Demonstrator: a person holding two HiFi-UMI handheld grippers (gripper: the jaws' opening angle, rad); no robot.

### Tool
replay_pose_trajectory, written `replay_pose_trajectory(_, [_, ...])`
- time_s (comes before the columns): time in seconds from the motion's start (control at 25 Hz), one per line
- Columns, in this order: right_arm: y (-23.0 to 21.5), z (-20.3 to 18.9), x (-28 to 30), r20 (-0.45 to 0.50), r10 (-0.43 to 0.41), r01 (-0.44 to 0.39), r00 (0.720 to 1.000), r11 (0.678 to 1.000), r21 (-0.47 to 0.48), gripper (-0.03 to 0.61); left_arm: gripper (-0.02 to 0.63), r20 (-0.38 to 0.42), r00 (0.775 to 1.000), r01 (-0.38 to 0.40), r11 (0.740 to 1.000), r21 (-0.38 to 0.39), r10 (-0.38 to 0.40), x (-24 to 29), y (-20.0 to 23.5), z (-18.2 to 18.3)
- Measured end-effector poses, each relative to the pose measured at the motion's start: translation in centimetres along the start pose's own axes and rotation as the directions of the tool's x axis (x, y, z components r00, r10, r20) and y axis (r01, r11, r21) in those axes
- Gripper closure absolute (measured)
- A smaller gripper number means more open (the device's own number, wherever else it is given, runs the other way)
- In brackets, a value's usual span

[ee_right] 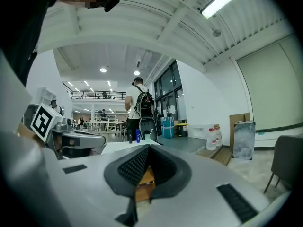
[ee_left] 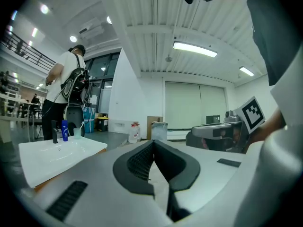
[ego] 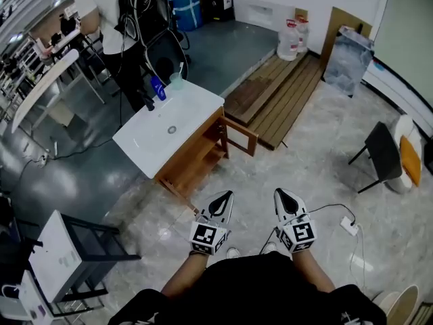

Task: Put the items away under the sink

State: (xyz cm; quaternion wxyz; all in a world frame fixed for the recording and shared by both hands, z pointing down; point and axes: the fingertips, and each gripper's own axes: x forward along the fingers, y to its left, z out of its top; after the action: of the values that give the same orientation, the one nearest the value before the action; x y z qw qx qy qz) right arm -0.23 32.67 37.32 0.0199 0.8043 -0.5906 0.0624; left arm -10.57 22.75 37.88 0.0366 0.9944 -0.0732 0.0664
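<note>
A white sink top (ego: 145,144) sits on a wooden cabinet whose door (ego: 241,136) stands open. At the sink's far edge are a blue bottle (ego: 157,88), a clear cup with a toothbrush (ego: 176,80) and a black faucet (ego: 147,101). The same bottle (ee_left: 65,130) and cup (ee_left: 77,133) show far off in the left gripper view. Both grippers are held low in front of the person, well short of the cabinet. My left gripper (ego: 227,195) (ee_left: 153,142) is shut and empty. My right gripper (ego: 281,192) (ee_right: 148,146) is shut with nothing held.
A person with a backpack (ego: 128,19) stands behind the sink. Wooden planks (ego: 277,90) and water jugs (ego: 291,39) lie beyond the cabinet. A black chair (ego: 382,154) is at right, a power strip with cable (ego: 349,226) near my right, a black frame stand (ego: 88,249) at left.
</note>
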Motion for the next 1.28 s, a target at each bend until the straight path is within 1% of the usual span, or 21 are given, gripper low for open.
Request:
replay_pose_trajectory(0.12, [1.0, 0.0, 0.8, -0.005, 0.009, -0.009, 1.0, 1.0, -0.009, 0.56, 0.594, 0.004, 1.0, -0.006, 1.0, 0.003, 0.006, -0.6, 0.9, -0.1])
replay_pose_trajectory(0.24, [1.8, 0.3, 1.6, -0.009, 0.03, -0.03, 1.0, 0.999, -0.019, 0.56, 0.594, 0.002, 1.0, -0.019, 1.0, -0.009, 0.019, -0.8, 1.8, -0.1])
replay_pose_trajectory(0.32, [1.8, 0.4, 2.1, -0.014, 0.045, -0.045, 0.999, 0.999, -0.024, 0.56, 0.594, -0.01, 1.0, -0.03, 0.999, -0.017, 0.03, -0.5, 2.1, 0.0])
replay_pose_trajectory(0.44, [1.0, 0.3, 3.2, -0.016, 0.06, -0.06, 0.998, 0.998, -0.028, 0.56, 0.594, -0.016, 0.999, -0.036, 0.999, -0.008, 0.036, 0.5, 2.4, -0.2])
replay_pose_trajectory(0.52, [0.1, 0.8, 4.0, 0.01, 0.059, -0.059, 0.998, 0.998, -0.033, 0.56, 0.594, -0.022, 0.998, -0.054, 0.998, -0.018, 0.053, 1.4, 2.9, -0.2])
replay_pose_trajectory(0.6, [-0.7, 1.7, 5.1, 0.041, 0.063, -0.061, 0.997, 0.997, -0.047, 0.56, 0.594, -0.026, 0.998, -0.061, 0.998, -0.013, 0.06, 2.5, 3.5, 0.0])
replay_pose_trajectory(0.72, [-2.1, 2.6, 7.6, 0.062, 0.093, -0.09, 0.994, 0.995, -0.05, 0.56, 0.594, -0.019, 0.997, -0.069, 0.998, -0.009, 0.069, 4.3, 4.3, 0.8])
replay_pose_trajectory(0.88, [-5.0, 2.9, 10.8, 0.059, 0.132, -0.131, 0.989, 0.991, -0.027, 0.56, 0.594, -0.027, 0.994, -0.107, 0.994, 0.017, 0.107, 8.1, 5.4, 1.9])
replay_pose_trajectory(1.12, [-10.6, 3.2, 14.0, 0.065, 0.155, -0.151, 0.986, 0.987, -0.061, 0.56, 0.594, -0.018, 0.988, -0.153, 0.988, 0.011, 0.153, 13.7, 6.5, 3.1])
replay_pose_trajectory(1.28, [-13.1, 3.3, 16.6, 0.054, 0.203, -0.199, 0.978, 0.978, -0.063, 0.56, 0.594, -0.031, 0.98, -0.198, 0.98, 0.014, 0.198, 16.4, 7.7, 3.4])
